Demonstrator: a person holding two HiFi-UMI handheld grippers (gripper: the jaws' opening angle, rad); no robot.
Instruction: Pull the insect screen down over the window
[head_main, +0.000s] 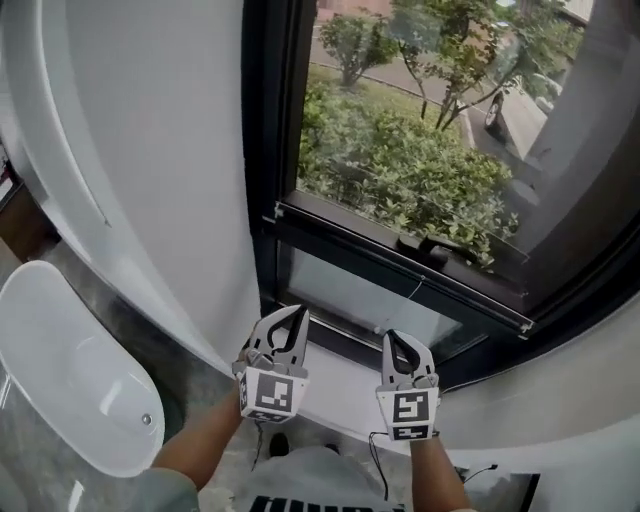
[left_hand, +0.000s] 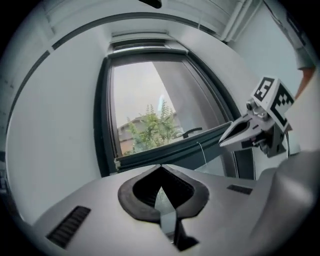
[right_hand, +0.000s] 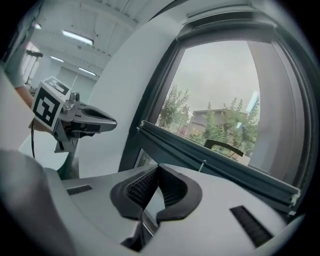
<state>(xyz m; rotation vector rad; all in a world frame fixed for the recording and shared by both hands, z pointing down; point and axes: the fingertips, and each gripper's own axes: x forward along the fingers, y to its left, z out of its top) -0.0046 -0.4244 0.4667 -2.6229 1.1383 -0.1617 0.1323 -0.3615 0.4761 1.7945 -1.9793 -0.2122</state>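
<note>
Two grippers sit side by side below the window, both with jaws closed tip to tip and nothing between them: the left gripper (head_main: 300, 312) and the right gripper (head_main: 392, 336) each have smooth grey plastic shells and curved jaws lined with black ribbed rubber pads. Each carries one cube printed with black-and-white square markers, and a bare forearm holds each from behind. One window frame (head_main: 262, 150) of matte black metal stands tall and straight-edged in front of them, set in a smooth white wall (head_main: 150, 150) that curves away to the left. Low across the opening runs one long, dark, flat-faced bar (head_main: 340, 233) of the insect screen, well clear of both grippers and untouched. On it sits one slim black handle (head_main: 437, 250), and one thin pale cord (head_main: 413, 290) hangs from the bar over the lower glass pane. Whether mesh is stretched above the bar cannot be told; leafy green shrubs (head_main: 400, 160) show through there. At the left edge lies one glossy white oval bathtub (head_main: 90, 380) with a single round metal drain (head_main: 146, 420), on a mottled grey stone-like floor.
</note>
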